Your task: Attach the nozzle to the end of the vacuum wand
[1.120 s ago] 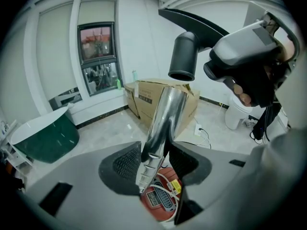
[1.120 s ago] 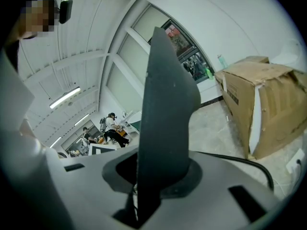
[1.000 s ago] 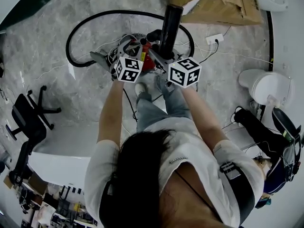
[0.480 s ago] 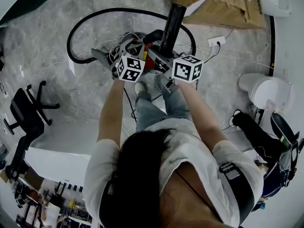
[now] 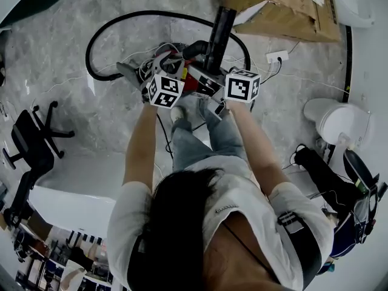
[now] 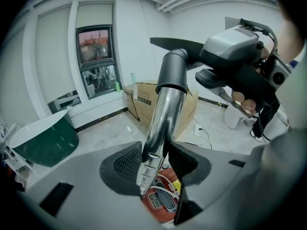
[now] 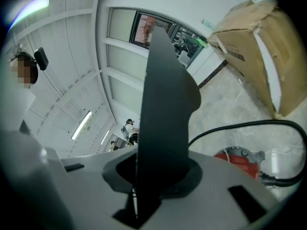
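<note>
A chrome vacuum wand (image 6: 160,119) rises between the pads of my left gripper (image 6: 156,159), which is shut on it. Over the wand's upper end sits the dark grey collar (image 6: 171,71) of the black nozzle (image 7: 163,104). My right gripper (image 7: 153,176) is shut on the nozzle's flat blade; from the left gripper view its body (image 6: 235,47) shows at upper right. In the head view the nozzle (image 5: 218,32) stands up between both marker cubes, above the red vacuum body (image 5: 182,71).
A black hose (image 5: 121,23) loops on the grey floor behind the vacuum. A cardboard box (image 5: 285,5) lies at the far right, a power strip (image 5: 274,56) beside it. An office chair (image 5: 33,150) stands left, a white round appliance (image 5: 339,111) right.
The right gripper's marker cube has rolled and shifted slightly right, and the nozzle has tilted a little with it. The left gripper has held still on the wand.
</note>
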